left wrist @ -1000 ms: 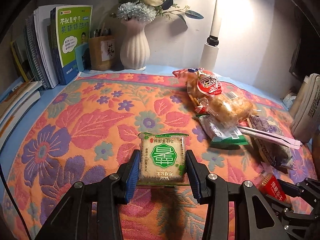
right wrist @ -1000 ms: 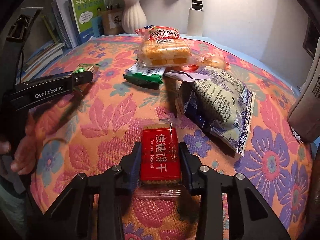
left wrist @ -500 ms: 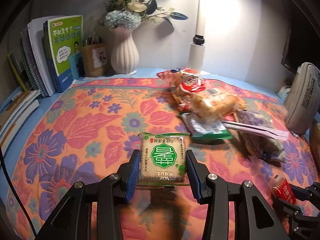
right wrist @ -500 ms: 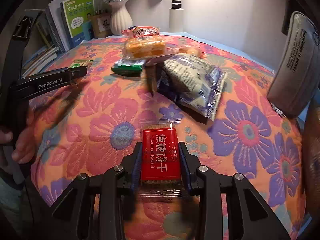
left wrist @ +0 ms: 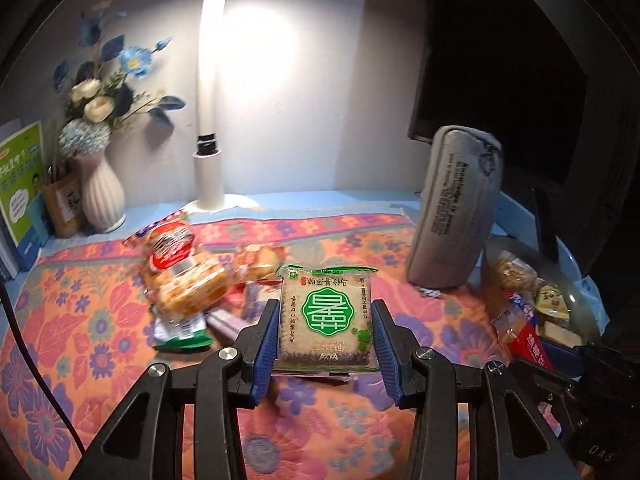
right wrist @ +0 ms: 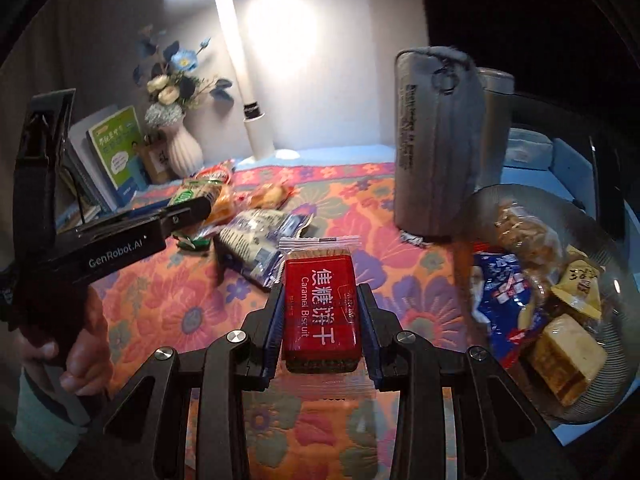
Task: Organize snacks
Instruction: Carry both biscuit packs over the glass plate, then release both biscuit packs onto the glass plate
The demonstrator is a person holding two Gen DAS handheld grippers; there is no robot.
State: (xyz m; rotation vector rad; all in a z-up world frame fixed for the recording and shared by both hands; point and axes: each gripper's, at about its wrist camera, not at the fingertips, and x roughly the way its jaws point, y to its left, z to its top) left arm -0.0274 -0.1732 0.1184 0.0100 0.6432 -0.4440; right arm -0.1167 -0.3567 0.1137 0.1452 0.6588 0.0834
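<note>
Green-labelled cracker packet [left wrist: 327, 314] sits clamped between the jaws of the left gripper [left wrist: 326, 338], held above the floral cloth [left wrist: 100, 320]. Right gripper [right wrist: 320, 332] grips a red caramel biscuit pack [right wrist: 320, 312], near the glass bowl [right wrist: 616, 264] of snacks at right, beside an upright grey pouch [right wrist: 436, 144].

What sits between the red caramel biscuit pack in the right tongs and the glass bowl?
Nothing visible. The red caramel biscuit pack is clamped in the right tongs; the glass bowl lies just to its right, and the grey pouch stands behind that path.
</note>
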